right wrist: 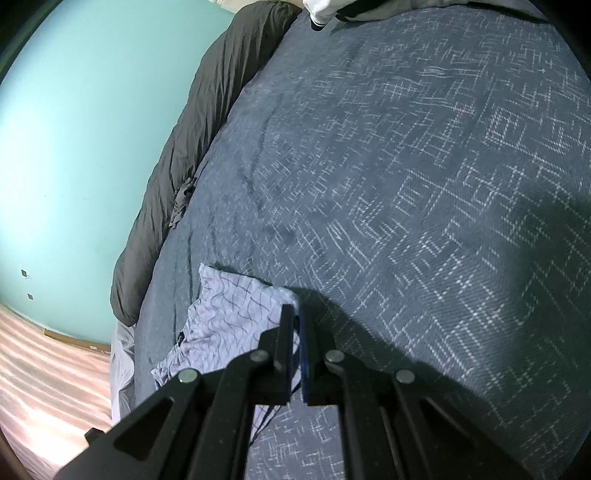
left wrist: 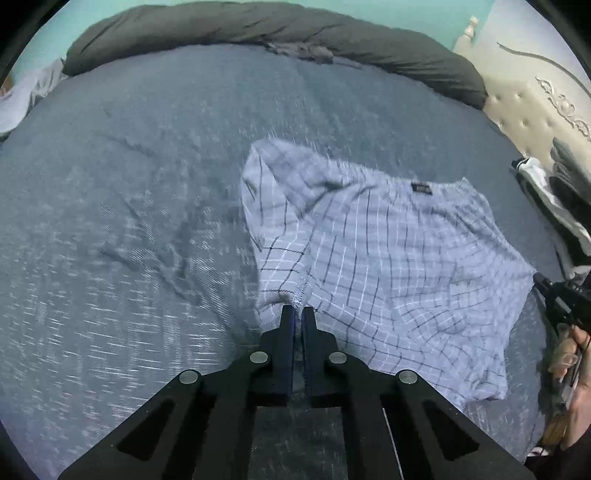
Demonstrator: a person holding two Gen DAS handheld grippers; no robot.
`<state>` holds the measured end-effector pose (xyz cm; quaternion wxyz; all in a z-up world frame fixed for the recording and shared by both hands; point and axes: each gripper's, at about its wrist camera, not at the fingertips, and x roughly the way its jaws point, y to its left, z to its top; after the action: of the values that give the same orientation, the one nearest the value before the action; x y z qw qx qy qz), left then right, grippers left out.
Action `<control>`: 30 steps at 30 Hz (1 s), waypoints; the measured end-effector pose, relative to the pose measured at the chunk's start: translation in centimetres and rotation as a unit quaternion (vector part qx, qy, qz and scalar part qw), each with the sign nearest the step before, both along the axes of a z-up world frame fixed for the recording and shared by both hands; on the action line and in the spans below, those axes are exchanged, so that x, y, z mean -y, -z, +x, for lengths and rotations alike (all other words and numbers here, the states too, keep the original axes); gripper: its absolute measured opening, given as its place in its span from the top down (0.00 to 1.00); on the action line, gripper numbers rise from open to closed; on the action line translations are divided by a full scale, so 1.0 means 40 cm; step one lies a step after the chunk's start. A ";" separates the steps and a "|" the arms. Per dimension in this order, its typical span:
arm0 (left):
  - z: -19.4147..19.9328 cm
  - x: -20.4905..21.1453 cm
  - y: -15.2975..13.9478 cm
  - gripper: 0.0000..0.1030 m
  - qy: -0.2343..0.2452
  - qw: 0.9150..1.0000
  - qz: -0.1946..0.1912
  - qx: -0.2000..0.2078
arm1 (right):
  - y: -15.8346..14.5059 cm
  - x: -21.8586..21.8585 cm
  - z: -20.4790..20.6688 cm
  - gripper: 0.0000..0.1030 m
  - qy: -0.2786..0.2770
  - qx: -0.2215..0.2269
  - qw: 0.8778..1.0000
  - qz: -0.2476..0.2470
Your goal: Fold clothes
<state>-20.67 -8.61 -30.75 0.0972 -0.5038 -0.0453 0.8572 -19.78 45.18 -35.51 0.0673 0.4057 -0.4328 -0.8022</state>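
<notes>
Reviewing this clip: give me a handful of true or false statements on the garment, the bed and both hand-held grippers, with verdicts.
1. The checked garment lies on a blue-grey bedspread. True.
2. The left hand-held gripper hangs open, well clear of the cloth. False: its jaws are closed on a bunched edge of the garment.
3. The right hand-held gripper is closed on an edge of the garment. True.
4. The garment is plain red. False: it is pale with a dark and white check.
5. A dark grey rolled duvet lies along the bed's far edge. True.
6. The garment is already a neat folded square. False: it is spread out and rumpled, one part turned over.
</notes>
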 end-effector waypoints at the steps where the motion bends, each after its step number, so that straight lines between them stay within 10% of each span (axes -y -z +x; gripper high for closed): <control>1: 0.003 0.011 -0.015 0.97 -0.004 1.000 -0.001 -0.003 | 0.000 0.000 0.000 0.98 0.000 0.000 1.000 0.001; 12: -0.011 0.152 0.030 0.97 -0.079 0.994 0.034 0.072 | -0.006 -0.002 0.006 0.98 0.010 -0.005 1.000 0.010; 30: 0.001 0.166 0.078 0.93 -0.093 0.992 0.038 0.071 | -0.006 -0.002 0.007 0.98 0.007 -0.003 1.000 0.001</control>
<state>-20.61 -15.23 -33.88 0.0328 -0.5527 -0.1307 0.8224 -19.50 45.26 -35.26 0.0630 0.4002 -0.4341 -0.8046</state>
